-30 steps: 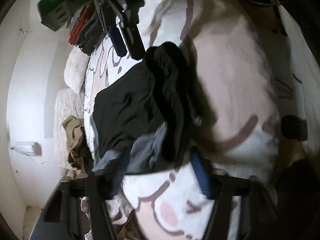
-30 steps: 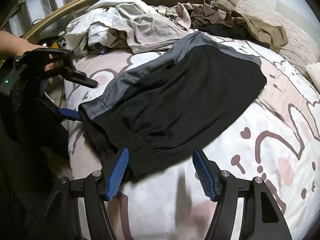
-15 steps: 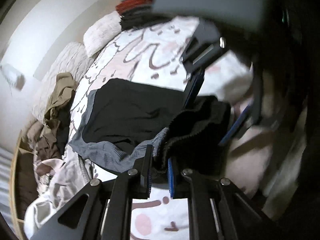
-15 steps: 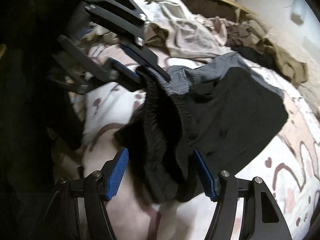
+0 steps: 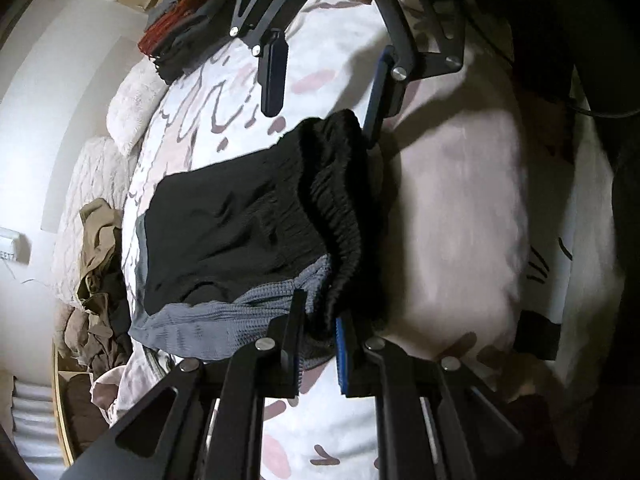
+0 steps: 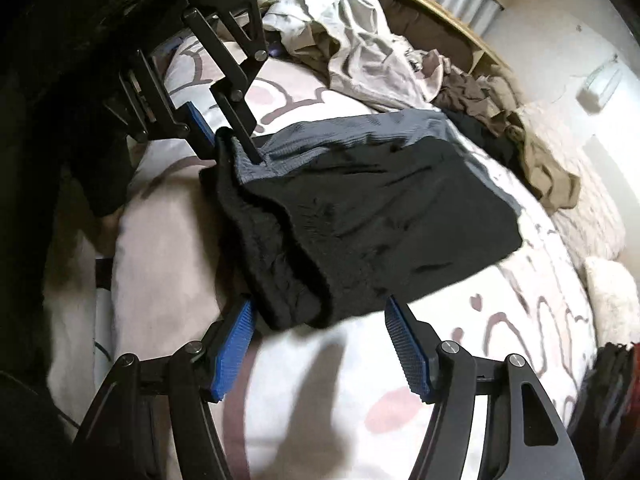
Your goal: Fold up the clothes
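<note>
My left fingers [image 5: 318,344] clamp the black shorts' [image 5: 248,236] waistband on the bed [image 5: 460,208]; my right fingers [image 6: 320,344] gape beside them.

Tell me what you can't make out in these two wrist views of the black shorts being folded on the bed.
- Underside of the black shorts: hidden by their own fabric, both views.
- How much waistband the left gripper clamps: the bunched cloth covers the pads, left wrist view.
- Makeup of the clothes pile by the headboard: crumpled and overlapping, right wrist view.
- Folded stack: cut off by the right gripper, left wrist view.
</note>
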Available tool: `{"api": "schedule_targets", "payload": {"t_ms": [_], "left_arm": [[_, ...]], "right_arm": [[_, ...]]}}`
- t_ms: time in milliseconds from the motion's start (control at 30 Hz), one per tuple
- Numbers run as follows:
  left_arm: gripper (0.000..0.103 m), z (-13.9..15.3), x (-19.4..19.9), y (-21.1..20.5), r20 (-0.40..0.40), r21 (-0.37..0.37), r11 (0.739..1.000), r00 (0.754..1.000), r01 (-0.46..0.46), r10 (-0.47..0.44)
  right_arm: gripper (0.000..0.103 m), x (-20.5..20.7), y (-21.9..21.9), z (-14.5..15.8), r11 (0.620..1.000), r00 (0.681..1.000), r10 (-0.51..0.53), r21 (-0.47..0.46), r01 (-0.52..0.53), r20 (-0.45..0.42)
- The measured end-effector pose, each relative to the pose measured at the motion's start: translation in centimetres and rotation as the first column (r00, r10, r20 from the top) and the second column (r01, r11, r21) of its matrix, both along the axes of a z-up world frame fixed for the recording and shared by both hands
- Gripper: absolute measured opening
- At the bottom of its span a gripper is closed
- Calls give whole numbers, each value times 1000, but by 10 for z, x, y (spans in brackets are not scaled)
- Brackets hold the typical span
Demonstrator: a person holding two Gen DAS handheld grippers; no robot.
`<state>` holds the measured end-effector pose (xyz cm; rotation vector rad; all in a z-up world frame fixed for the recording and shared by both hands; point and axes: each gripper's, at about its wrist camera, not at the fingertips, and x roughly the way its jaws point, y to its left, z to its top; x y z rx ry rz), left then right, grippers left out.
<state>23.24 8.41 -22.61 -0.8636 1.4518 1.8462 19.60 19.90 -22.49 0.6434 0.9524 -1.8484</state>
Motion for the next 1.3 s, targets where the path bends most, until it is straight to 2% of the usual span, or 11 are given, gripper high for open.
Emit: {"api": "schedule_targets", "payload": {"t_ms": [200,400,667,900,933,967,1067,1133,1167,1233,1300], "left_arm": [[13,-5,1,1,-10,-18,999,999,36,-36],[13,-7,3,2,-12,-20,999,999,48,-48],[14,-7,2,3,-9,-9,1000,1000,30,-30],[16,-6,-3,2,8,30,1000,1000,4,-4],[17,-6,-4,2,7,37,999,1000,0,-1],[17,-7,-4,1,6,45,999,1000,-3,3],[24,-6,-6,-1,-4,68,998,1000,-17,17],[37,-4,-6,-2,-33,80,996,999,-30,32],[51,-2,-4,-3,-52,88,996,998,-33,38],[69,5,0,-7,-95,108,994,995,-31,41],[72,8,8,-11,-128,108,994,992,-4,18]], "right_arm": [[67,21,17,-11,993,977,89,89,-73,-194],[67,23,20,-39,966,882,192,243,-91,-431],[67,17,2,-54,922,775,375,293,-254,-509],[66,22,-15,-63,878,638,478,304,-370,-604],[64,23,-17,-64,873,623,487,308,-379,-613],[55,24,-19,-65,867,611,497,315,-387,-617],[27,29,-23,-72,843,598,537,355,-403,-595],[25,31,-24,-74,845,598,535,355,-401,-597],[24,29,-26,-70,854,622,520,338,-395,-586],[24,23,-31,-56,885,701,465,280,-372,-541],[24,16,-38,-38,918,786,396,205,-339,-476]]}}
